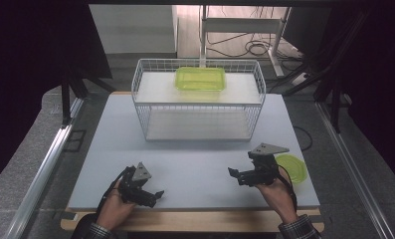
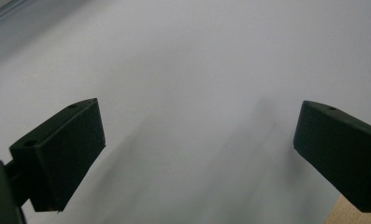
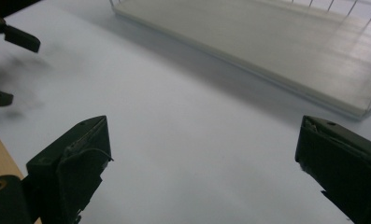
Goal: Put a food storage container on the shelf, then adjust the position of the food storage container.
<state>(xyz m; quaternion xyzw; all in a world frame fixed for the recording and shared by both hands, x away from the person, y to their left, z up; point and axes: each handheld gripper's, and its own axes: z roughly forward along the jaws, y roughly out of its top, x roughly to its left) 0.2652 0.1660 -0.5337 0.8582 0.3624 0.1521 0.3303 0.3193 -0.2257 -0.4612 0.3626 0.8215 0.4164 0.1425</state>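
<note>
Matte white table [image 1: 195, 174], round translucent green lid [image 1: 293, 167] beside right gripper [image 1: 236, 175]

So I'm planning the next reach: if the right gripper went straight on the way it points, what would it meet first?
Probably the bare table; beyond it the left gripper. The right gripper aims leftward, so depth is unsure.

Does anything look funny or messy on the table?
A little. The green lid lies by the right gripper, far from the green box on the wire rack. Nothing is spilled or broken.
</note>
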